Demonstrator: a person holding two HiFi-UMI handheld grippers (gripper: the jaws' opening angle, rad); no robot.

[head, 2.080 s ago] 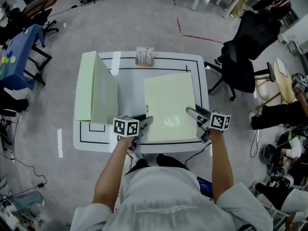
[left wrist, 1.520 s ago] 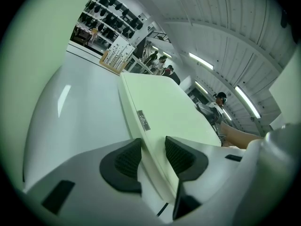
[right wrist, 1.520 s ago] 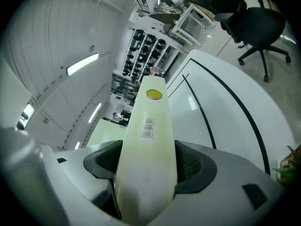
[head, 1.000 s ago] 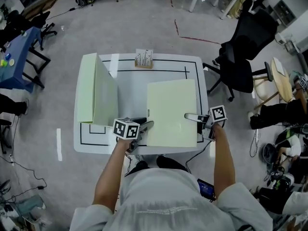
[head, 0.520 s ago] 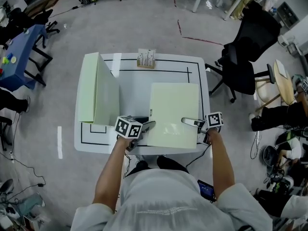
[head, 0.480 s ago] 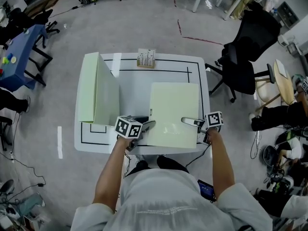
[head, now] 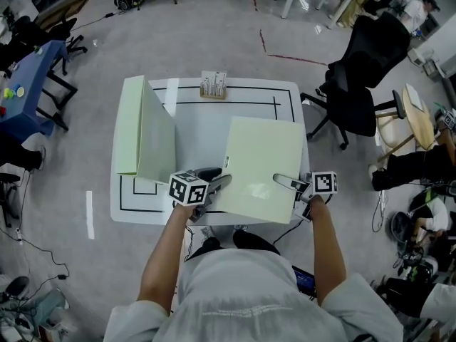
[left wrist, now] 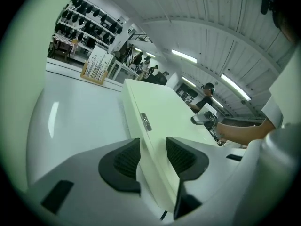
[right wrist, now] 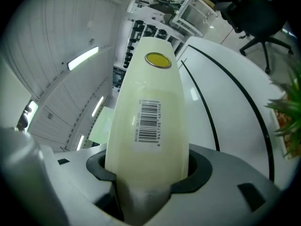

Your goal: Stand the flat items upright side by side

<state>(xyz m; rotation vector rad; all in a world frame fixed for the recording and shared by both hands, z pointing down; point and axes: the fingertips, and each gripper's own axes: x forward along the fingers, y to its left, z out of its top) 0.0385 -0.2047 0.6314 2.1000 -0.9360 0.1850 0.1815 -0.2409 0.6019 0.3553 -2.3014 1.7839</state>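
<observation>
While the tilted folder (head: pixel 260 166) hangs over the table (head: pixel 196 130), well right of the upright folder (head: pixel 149 134), my left gripper (head: pixel 215 182) pinches its near edge and my right gripper (head: pixel 286 182), jaws just closing, clamps its spine; I fear uneven lifting could twist it loose

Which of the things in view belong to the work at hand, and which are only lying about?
Belongs to the job:
tilted green folder
upright green folder
white table under them

Only lying about:
small rack at the table's far edge
black office chair
blue table
</observation>
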